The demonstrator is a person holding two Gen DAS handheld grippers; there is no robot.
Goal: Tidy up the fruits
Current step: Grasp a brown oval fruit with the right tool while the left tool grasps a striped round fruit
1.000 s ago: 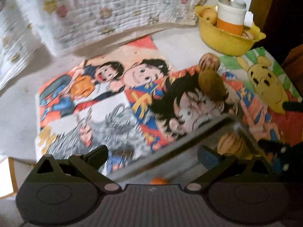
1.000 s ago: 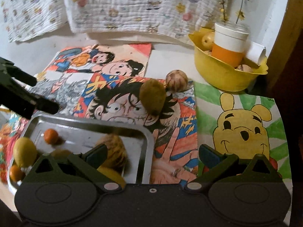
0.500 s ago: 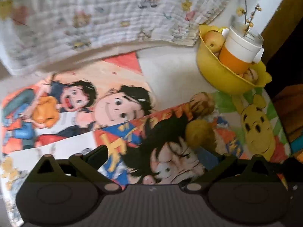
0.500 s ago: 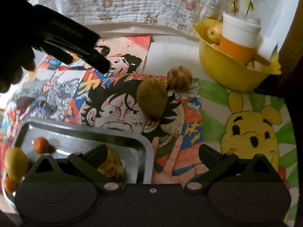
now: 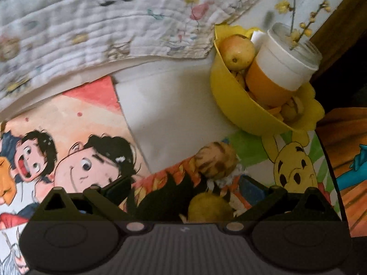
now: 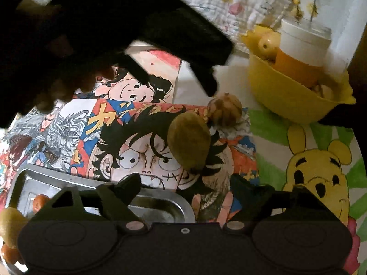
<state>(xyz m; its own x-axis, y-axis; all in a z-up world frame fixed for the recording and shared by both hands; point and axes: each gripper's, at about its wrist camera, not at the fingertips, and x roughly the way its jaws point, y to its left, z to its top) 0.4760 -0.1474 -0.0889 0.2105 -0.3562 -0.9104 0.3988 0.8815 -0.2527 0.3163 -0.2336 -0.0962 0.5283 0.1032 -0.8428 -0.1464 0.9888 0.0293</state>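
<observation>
A brown oval fruit (image 6: 189, 142) and a round striped fruit (image 6: 224, 110) lie on the cartoon posters. In the left wrist view the striped fruit (image 5: 215, 161) lies just ahead of my open left gripper (image 5: 185, 186), and the oval fruit (image 5: 209, 207) sits low between its fingers. My left gripper (image 6: 179, 82) also shows in the right wrist view, above and left of both fruits. My right gripper (image 6: 184, 184) is open and empty, just short of the oval fruit. A metal tray (image 6: 160, 206) at the lower left holds small orange fruits (image 6: 39, 202) and a yellow one (image 6: 10, 225).
A yellow bowl (image 6: 289, 100) with an apple (image 5: 237, 51), other fruit and an orange-and-white cup (image 5: 279, 73) stands at the back right. A patterned cloth (image 5: 103, 27) hangs along the back. A Pooh drawing (image 6: 321, 176) covers the right side.
My left gripper has swung away from the tray, forward and to the right, over the two loose fruits. My right gripper has edged closer to the oval fruit.
</observation>
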